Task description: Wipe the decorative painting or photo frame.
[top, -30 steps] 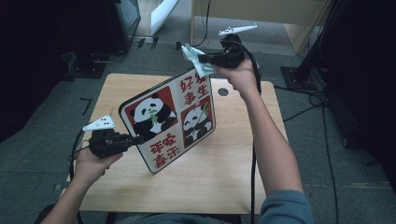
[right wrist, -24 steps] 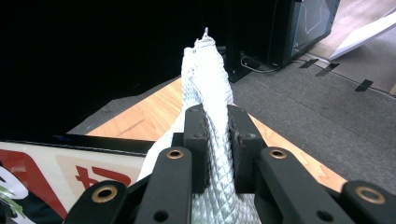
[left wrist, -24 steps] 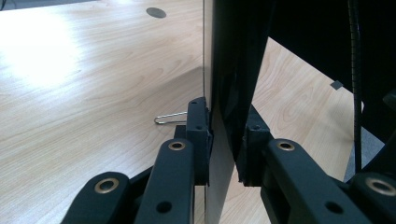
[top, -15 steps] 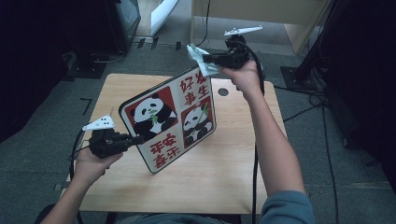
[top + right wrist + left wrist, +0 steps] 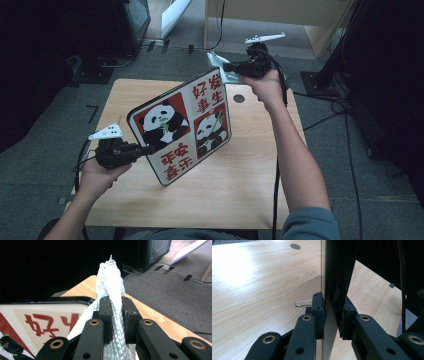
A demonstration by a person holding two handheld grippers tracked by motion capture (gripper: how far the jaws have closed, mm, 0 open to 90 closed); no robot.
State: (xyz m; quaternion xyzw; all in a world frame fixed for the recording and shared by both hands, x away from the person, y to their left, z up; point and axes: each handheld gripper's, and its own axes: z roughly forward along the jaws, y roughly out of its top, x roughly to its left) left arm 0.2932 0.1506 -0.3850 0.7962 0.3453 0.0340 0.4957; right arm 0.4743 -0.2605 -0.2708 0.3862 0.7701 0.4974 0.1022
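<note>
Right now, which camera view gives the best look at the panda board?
The high view: it shows the whole panda board, tilted above the table, with pandas and red characters. The left gripper view shows its edge clamped between the left gripper jaws. The right gripper view shows one corner beside the cloth.

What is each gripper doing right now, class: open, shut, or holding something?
Left gripper: shut on the edge of the panda board, held tilted above the table.
Right gripper: shut on a pale cloth.
</note>
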